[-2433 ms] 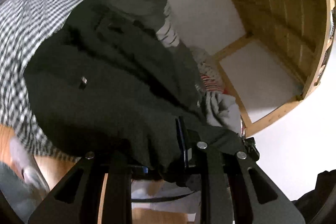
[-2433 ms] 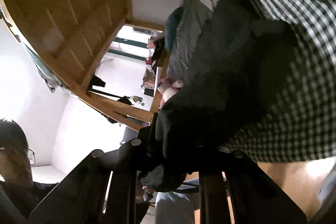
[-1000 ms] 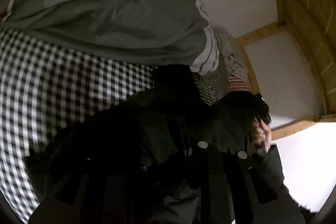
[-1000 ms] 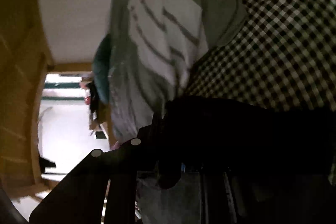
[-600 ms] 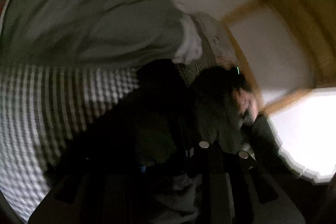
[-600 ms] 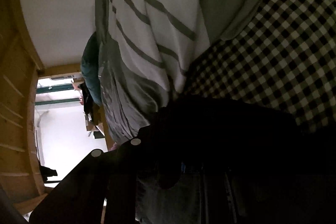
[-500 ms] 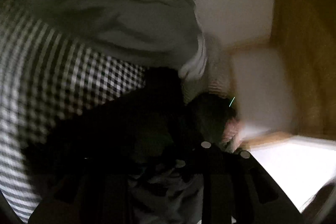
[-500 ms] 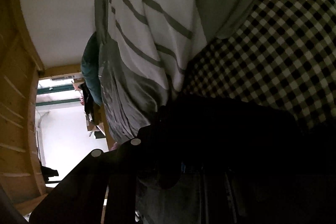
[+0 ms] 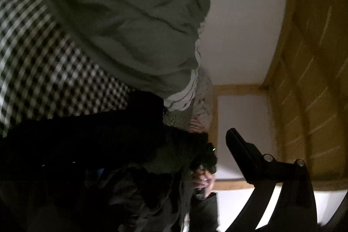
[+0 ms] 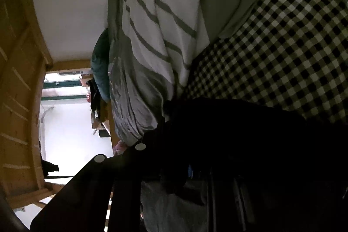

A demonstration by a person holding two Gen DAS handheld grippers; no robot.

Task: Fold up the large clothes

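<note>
- The dark garment (image 9: 113, 145) in front of you is a thick, matte, near-black cloth, bunched in soft folds and lying on the checked sheet (image 9: 43, 71).
- That sheet is a thin woven cloth in small black-and-white squares; behind it sits a plump grey-green duvet (image 9: 121, 21) with smooth rounded creases, and a striped white and grey blanket (image 10: 165, 21) drapes over its end.
- Your left gripper (image 9: 152, 166) has just been opening: its jaws stand wide apart, one black finger (image 9: 245, 158) bare against the white wall, the other lost in the dark cloth, so the garment lies loose between them.
- Your right gripper (image 10: 191, 166) has its jaws clenched on a fold of the same dark garment, which covers the fingertips.
- Your hand (image 9: 202, 177) shows beyond the garment's edge, gripping a dark handle.
- Pale wooden beams (image 9: 308, 71) frame the room.
</note>
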